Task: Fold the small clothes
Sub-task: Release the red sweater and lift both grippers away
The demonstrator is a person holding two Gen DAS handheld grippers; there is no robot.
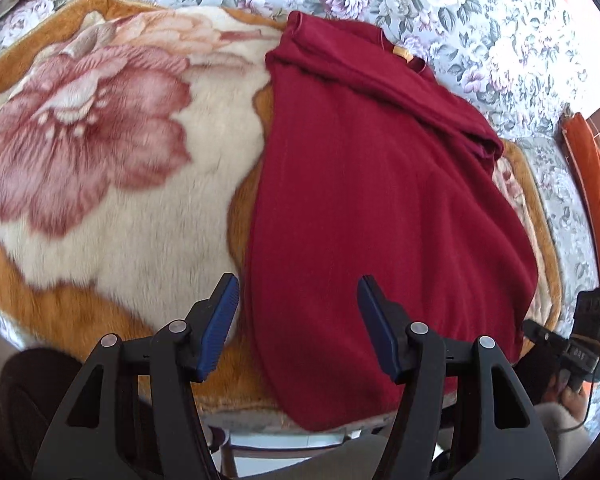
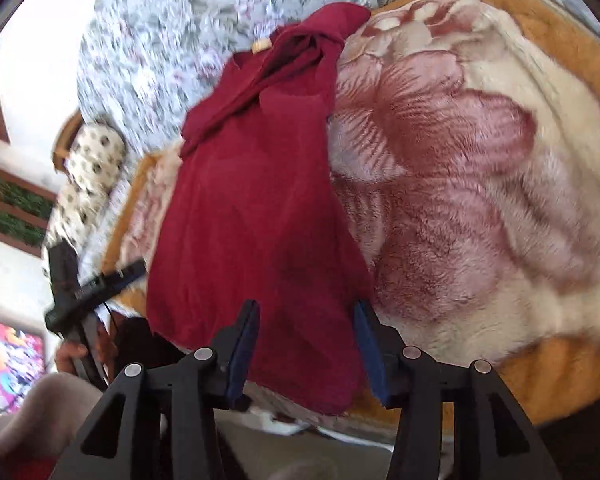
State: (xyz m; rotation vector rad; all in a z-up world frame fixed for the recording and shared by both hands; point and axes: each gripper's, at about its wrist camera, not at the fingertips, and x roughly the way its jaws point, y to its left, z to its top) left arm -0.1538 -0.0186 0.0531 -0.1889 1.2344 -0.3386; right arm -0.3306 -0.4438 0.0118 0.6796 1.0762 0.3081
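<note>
A dark red knitted garment (image 1: 372, 208) lies folded lengthwise into a long strip on a plush blanket, collar and tan label at the far end. It also shows in the right wrist view (image 2: 260, 208). My left gripper (image 1: 298, 292) is open and empty above the garment's near left edge. My right gripper (image 2: 306, 316) is open and empty above its near hem. The near hem hangs slightly over the blanket's front edge. The other gripper shows at the side of each view (image 1: 580, 340) (image 2: 88, 280).
The blanket (image 1: 112, 184) is cream and orange with a big pink flower, and lies on a grey floral bedsheet (image 1: 460, 20). A spotted pillow (image 2: 92, 168) lies at the bed's far side. An orange board (image 1: 592, 176) stands to the right.
</note>
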